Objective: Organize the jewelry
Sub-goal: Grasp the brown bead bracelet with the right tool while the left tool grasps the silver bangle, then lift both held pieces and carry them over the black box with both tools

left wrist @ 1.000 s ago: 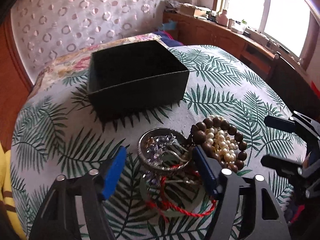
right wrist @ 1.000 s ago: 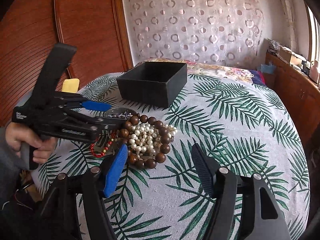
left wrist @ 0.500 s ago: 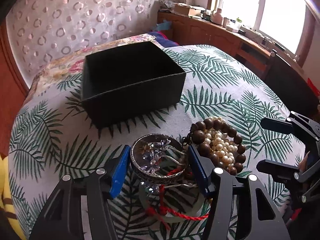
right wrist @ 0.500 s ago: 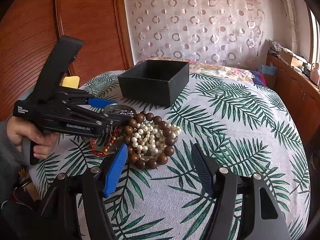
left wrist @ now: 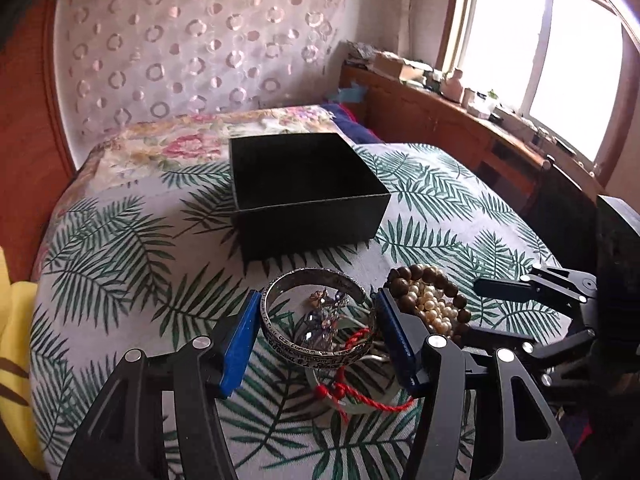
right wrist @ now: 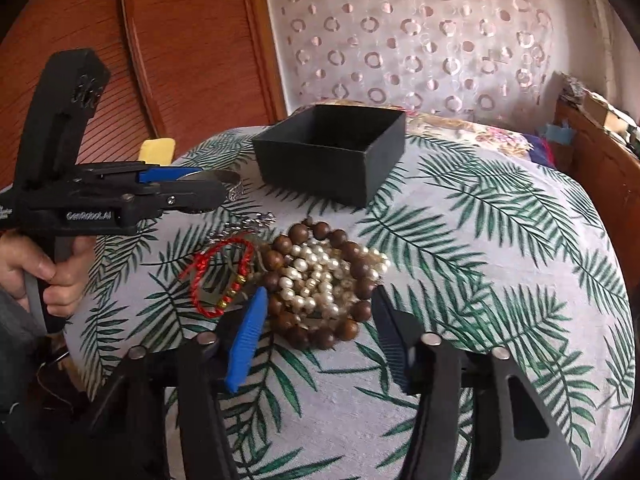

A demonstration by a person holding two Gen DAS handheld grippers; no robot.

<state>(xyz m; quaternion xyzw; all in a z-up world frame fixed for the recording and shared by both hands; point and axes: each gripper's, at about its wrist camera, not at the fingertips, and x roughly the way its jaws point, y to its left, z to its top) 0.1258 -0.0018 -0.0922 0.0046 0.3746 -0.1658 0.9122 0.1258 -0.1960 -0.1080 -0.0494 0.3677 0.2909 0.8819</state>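
We hold the silver bangle point(left wrist: 318, 320) clamped across its width in the left gripper point(left wrist: 316, 336), lifted just above the pile near the front edge of the bed point(left wrist: 120, 248). To do this well, we keep it level and carry it straight to the black box point(left wrist: 308, 184) at the middle. It is a broad engraved band, rigid and shiny. Our right gripper point(right wrist: 316, 320) is closing around the wooden beads point(right wrist: 316, 280) and pearls point(right wrist: 320, 276); its pads are not yet pressing.
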